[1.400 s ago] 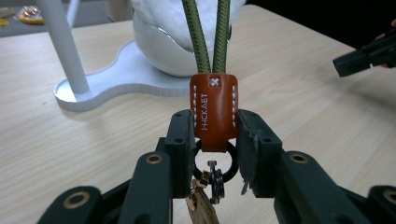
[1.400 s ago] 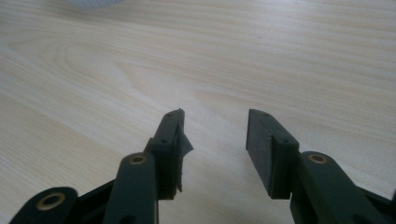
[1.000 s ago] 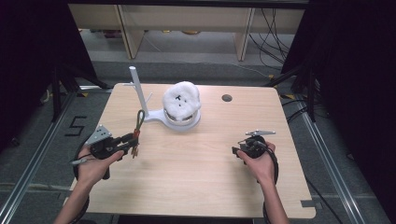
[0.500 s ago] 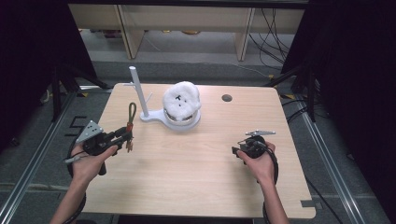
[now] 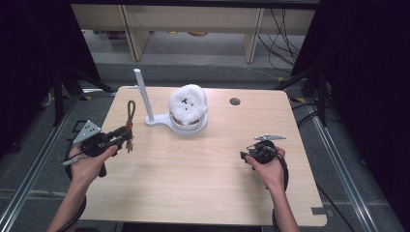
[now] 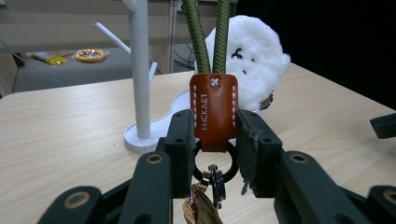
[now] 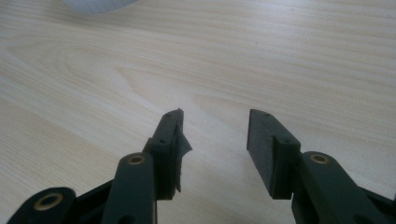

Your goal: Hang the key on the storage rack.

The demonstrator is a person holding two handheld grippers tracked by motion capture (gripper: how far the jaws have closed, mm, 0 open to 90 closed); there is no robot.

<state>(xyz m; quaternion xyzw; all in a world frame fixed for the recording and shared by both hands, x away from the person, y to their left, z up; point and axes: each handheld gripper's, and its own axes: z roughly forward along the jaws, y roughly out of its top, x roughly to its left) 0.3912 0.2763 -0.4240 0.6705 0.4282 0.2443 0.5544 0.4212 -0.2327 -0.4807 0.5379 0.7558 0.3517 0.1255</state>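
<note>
The left gripper is squeezed tight on a key strap, with its two black jaws pressing on the sides of the orange leather tab. The green cord loop sticks up above the jaws, and the ring and keys hang down below them. Holding it by the tab leaves the loop free, so I think the loop is meant to go over a peg. The strap is up in the air over the left side of the table, near the white stand, but not touching it. The stand has a tall post with small pegs poking out, which look good for hanging things. A fluffy white toy sits on the round part of the stand's base. The right gripper waits low over the right side of the table, its jaws apart with nothing between them. It seems to be staying out of the way.
</note>
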